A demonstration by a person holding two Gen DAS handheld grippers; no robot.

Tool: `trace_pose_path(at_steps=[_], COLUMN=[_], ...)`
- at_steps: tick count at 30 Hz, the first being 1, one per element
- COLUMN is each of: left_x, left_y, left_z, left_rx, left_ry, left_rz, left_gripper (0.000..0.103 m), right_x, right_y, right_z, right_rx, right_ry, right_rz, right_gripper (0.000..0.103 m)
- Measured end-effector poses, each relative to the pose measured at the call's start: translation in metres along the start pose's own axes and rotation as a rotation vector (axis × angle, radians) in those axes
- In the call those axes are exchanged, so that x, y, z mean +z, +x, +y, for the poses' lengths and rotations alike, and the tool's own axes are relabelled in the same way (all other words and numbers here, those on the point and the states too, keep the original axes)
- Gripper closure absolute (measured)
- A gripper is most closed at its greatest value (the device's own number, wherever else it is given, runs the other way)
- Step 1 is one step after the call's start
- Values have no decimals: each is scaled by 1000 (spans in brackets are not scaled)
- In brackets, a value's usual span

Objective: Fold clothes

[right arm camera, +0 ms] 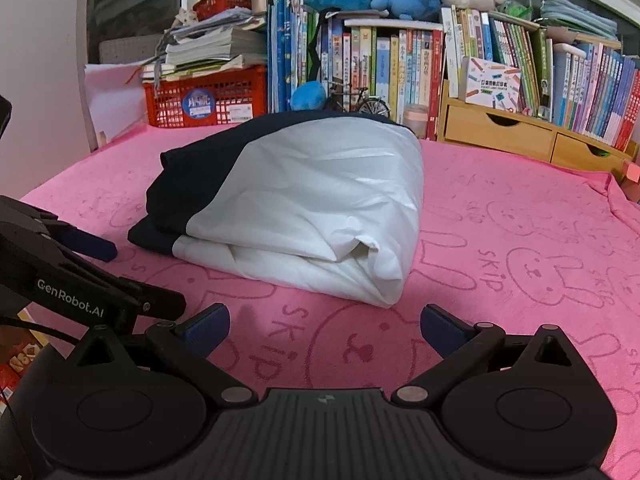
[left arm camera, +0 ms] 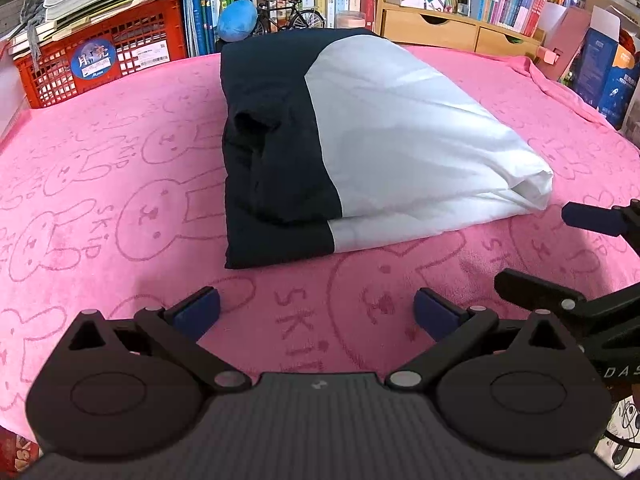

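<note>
The garment [left arm camera: 352,140], navy on one side and white on the other, is seen folded into a thick bundle lying on the pink rabbit-print cloth [left arm camera: 100,200] that covers the table. Its far edge is cut off from sight by its own bulk, and what kind of garment it is cannot be told from the folded shape. In the right wrist view the layered white folds [right arm camera: 320,252] are shown at the near end, with the navy part toward the left.

The left tool [left arm camera: 316,314] is held low over the cloth, just short of the bundle, with its blue-padded fingers [left arm camera: 198,312] spread wide and nothing between them. The right tool [right arm camera: 325,330] is held likewise, fingers wide apart and empty, pointed at the white end of the bundle. Each tool is only partly caught in the other's view, at the frame edge, so the two are seen to be side by side. No hand is shown.

Behind the table, a red crate [left arm camera: 104,56], a row of books [right arm camera: 380,64] and a wooden drawer unit [right arm camera: 520,136] are visible.
</note>
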State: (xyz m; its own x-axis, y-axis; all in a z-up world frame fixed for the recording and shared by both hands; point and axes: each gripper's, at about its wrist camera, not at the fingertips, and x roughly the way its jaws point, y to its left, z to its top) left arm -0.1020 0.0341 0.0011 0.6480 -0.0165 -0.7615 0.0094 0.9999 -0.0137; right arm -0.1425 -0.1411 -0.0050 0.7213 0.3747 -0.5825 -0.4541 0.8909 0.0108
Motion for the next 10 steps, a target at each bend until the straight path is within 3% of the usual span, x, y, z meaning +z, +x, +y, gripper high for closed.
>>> trace_pose_path(at_steps=[10], left_x=[-2], left_y=[-1], left_z=[0], left_rx=[4], left_ry=[-11], left_rz=[-17], left_gripper=[0], right_x=[-1], right_y=[1], right_z=[-1], right_rx=[10], right_ry=[-1], right_rz=[8], right_gripper=[0])
